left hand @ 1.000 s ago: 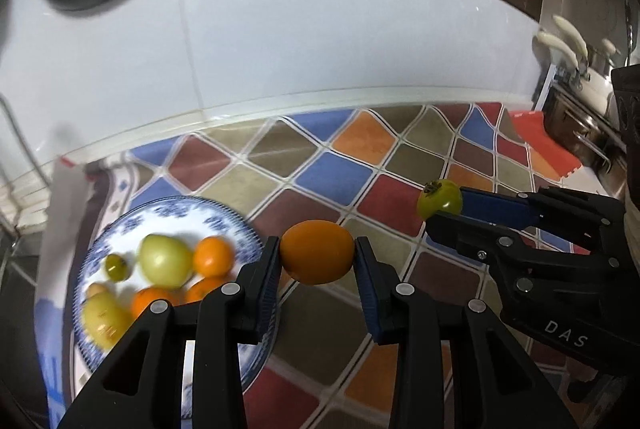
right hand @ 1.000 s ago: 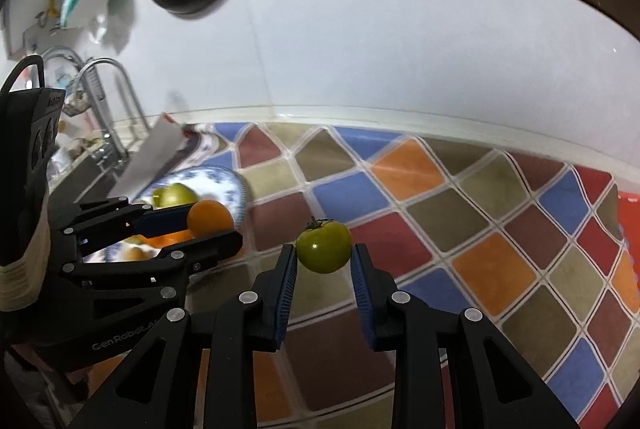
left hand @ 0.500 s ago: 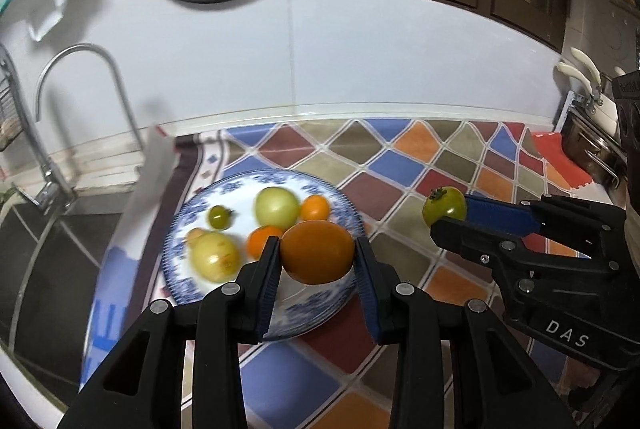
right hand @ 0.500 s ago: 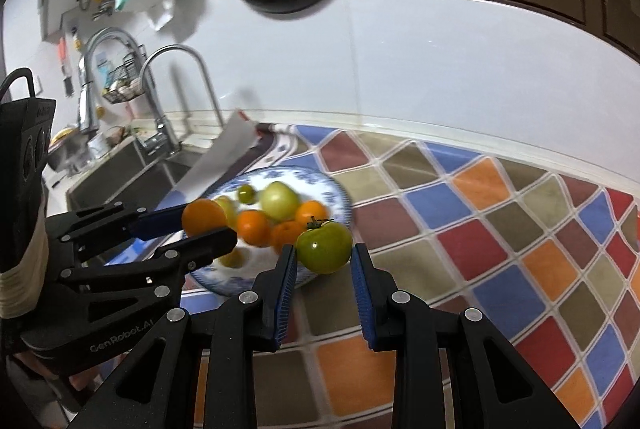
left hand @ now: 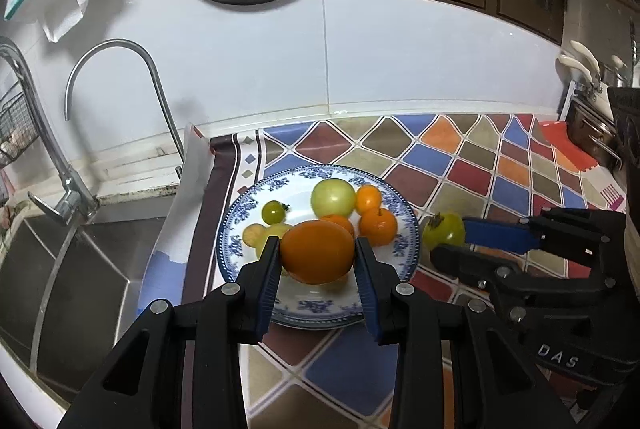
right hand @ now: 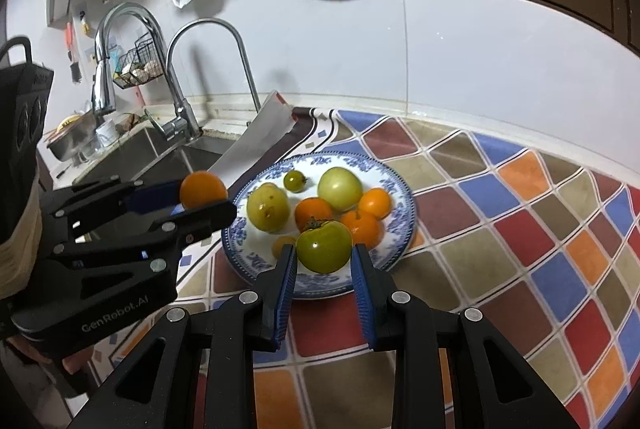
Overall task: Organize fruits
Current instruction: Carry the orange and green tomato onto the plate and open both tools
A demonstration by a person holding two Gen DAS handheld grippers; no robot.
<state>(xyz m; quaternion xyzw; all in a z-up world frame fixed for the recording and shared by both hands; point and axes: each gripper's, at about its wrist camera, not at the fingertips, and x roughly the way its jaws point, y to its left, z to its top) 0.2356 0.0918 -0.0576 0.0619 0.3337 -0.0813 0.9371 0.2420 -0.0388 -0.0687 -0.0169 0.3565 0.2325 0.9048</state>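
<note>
fruit is mostly gathered already: the blue-and-white plate (left hand: pixel 400 253) on the bench (left hand: pixel 460 165) carries a pile, and the last two pieces are in the air above or beside it. the left gripper (left hand: pixel 317 263) has its fingers (left hand: pixel 267 273) pinching an orange tomato (left hand: pixel 317 252) from both sides, held over the near part of the plate. the right gripper (right hand: pixel 323 265) pinches a green tomato (right hand: pixel 325 246) with a brown calyx, over the plate's near rim in its own view and just off the plate's right edge in the left wrist view.

what is left, as i judge it, is to lower each one into a free spot and let go; the near white part of the plate looks like the open room. no loose fruit shows on the patterned mat (right hand: pixel 500 221) around the plate, so the task seems close to its end.

count on the plate, from the right wrist view: one large pale green tomato (right hand: pixel 340 188), one small dark green one (right hand: pixel 295 180), one yellowish fruit (right hand: pixel 267 207), three orange ones (right hand: pixel 375 203), and a small yellow piece (right hand: pixel 283 245) partly hidden behind the finger. that makes seven resting, two held, nine in all.
</note>
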